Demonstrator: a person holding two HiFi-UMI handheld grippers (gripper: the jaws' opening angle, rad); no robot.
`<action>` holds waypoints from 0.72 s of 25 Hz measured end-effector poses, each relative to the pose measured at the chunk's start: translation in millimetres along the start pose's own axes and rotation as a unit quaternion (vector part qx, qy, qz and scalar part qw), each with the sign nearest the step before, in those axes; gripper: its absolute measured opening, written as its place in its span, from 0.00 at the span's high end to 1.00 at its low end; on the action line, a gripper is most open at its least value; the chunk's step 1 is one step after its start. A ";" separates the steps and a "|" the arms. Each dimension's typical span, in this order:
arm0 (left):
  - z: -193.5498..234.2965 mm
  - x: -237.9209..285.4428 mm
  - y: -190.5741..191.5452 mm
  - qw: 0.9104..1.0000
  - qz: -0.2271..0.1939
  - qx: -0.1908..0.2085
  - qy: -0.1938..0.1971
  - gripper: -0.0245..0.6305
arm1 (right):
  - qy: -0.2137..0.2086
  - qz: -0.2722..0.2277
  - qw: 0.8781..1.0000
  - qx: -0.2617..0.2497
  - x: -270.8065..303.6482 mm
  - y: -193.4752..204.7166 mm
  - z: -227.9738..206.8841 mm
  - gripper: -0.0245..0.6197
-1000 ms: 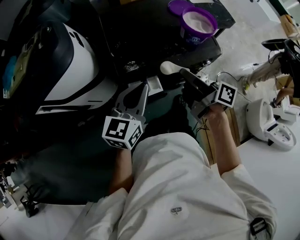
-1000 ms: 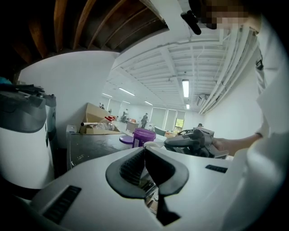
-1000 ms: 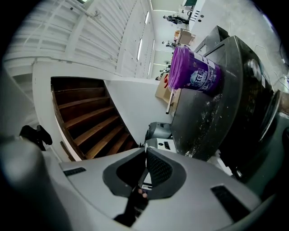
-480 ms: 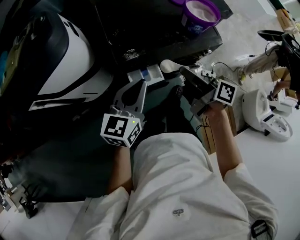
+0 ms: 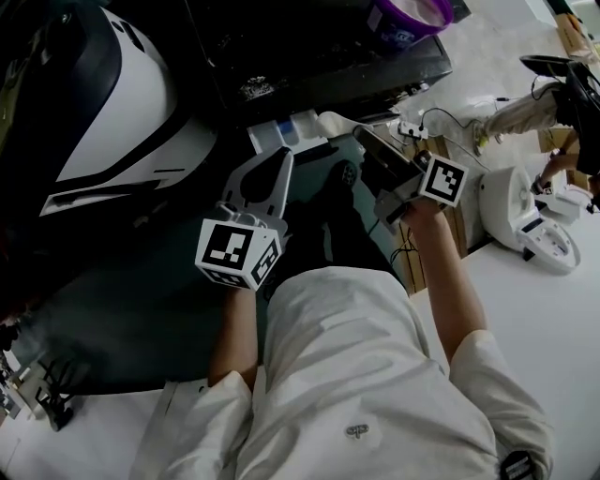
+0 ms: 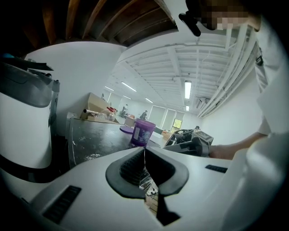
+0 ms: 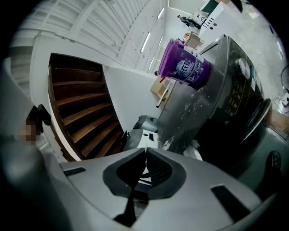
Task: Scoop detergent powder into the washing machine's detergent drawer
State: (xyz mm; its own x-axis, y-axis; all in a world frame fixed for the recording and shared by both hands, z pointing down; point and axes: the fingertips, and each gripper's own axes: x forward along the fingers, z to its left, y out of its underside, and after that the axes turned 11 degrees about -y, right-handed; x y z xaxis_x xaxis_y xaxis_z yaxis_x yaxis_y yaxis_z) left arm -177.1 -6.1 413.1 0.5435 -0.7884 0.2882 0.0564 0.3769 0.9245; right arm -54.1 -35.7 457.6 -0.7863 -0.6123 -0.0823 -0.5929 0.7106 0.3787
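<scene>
Up the head view had crept the purple detergent tub, by then half cut off at the top edge. Left tongs were pressed together, empty, tips just short of the open detergent drawer. Right tongs, also closed, pinched a white scoop beside that drawer

Both forearms are stretched forward. At frame centre, the left hand-held gripper is held with its jaws pressed together and empty. Just right of it, the right hand-held gripper is clamped on a white plastic scoop.
</scene>
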 end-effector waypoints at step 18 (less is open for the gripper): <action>1.0 4.1 29.2 1.000 0.014 -0.024 -0.008 0.93 | 0.046 0.047 0.996 -0.066 9.7 22.4 -56.2 0.95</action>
State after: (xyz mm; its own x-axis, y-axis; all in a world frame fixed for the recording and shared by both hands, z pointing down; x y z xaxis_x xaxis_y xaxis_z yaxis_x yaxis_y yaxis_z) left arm -174.1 1.2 441.5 0.5318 -0.7847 0.3186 0.0821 0.4222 0.9028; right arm -65.3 -45.2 517.1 -0.8140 -0.5793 0.0421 -0.4851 0.7178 0.4994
